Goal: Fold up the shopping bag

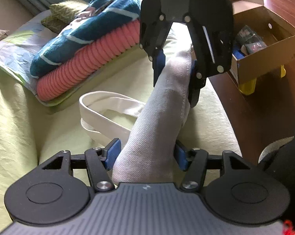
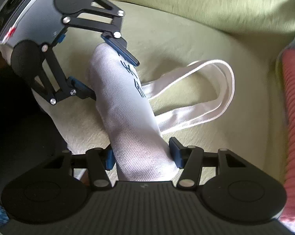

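A white canvas shopping bag (image 1: pixel 157 121), folded into a long narrow bundle, hangs between my two grippers above a yellow-green bedcover (image 1: pixel 20 117). At the bottom of the left wrist view, my left gripper (image 1: pixel 145 155) is shut on the near end, a blue pad on each side. My right gripper (image 1: pixel 176 74) clamps the far end from above. In the right wrist view the right gripper (image 2: pixel 142 157) holds its end of the bag (image 2: pixel 127 105), and the left gripper (image 2: pixel 114 66) pinches the other end, near dark printed lettering. The bag's handles (image 2: pixel 212 90) loop loosely onto the cover.
A folded pink ribbed blanket (image 1: pixel 84 66) lies under a teal one (image 1: pixel 88 33) at the back left. An open cardboard box (image 1: pixel 265 58) sits on yellow legs on the wooden floor (image 1: pixel 265 105) to the right. Dark clothing (image 1: pixel 284 156) fills the right edge.
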A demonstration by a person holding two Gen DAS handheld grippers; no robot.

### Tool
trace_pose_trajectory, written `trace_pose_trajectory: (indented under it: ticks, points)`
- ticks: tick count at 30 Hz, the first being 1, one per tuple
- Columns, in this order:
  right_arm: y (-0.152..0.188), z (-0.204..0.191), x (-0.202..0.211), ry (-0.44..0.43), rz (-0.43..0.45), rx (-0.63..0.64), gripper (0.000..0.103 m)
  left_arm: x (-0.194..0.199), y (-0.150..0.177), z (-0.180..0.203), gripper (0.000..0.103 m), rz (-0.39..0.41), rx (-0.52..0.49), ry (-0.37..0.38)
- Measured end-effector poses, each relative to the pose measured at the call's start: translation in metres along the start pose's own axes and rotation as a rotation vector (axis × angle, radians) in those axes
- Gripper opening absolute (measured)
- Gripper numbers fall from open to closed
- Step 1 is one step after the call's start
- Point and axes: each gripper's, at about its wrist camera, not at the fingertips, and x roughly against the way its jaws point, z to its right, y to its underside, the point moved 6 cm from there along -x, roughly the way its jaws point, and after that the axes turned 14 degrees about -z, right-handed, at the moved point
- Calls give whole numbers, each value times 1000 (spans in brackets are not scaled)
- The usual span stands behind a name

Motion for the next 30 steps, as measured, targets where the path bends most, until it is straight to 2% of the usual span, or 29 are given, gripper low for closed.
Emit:
trace_pose_trajectory:
  ticks: [8,9,10,11,13,15,16,22,25,27,29,30]
  points:
    - [-13,24,-2,-176,-78,-39,52,24,-4,-8,59,63,-6,-24]
    - [-14,26,-3,-190,-86,-38,52,28,-4,-9,56,76,-8,-14]
    - [-15,27,-3,-199,-94,-35,52,34,-5,-9,46,92,-11,2]
    - [-16,27,-4,-209,-101,-31,52,40,-6,-11,40,111,-4,22]
    - [-19,29,-5,-228,-114,-26,52,48,-9,-16,35,140,19,58]
    - [-19,31,-5,-248,-119,-31,51,43,-12,-21,31,122,25,57]
    - [-19,32,-6,-259,-120,-35,51,36,-12,-22,26,102,24,51]
    - [-18,45,-9,-305,-83,-128,53,9,-9,-38,26,96,101,32]
    - [-18,50,-8,-266,-48,-173,62,0,-10,-46,24,103,141,21]
    - [-16,51,-1,-186,1,-200,70,-6,-13,-50,13,100,151,7]
    - [-12,52,11,-102,67,-249,70,-15,-19,-52,6,88,136,-31]
    - [-10,51,19,-59,106,-275,70,-19,-22,-52,0,80,127,-42]
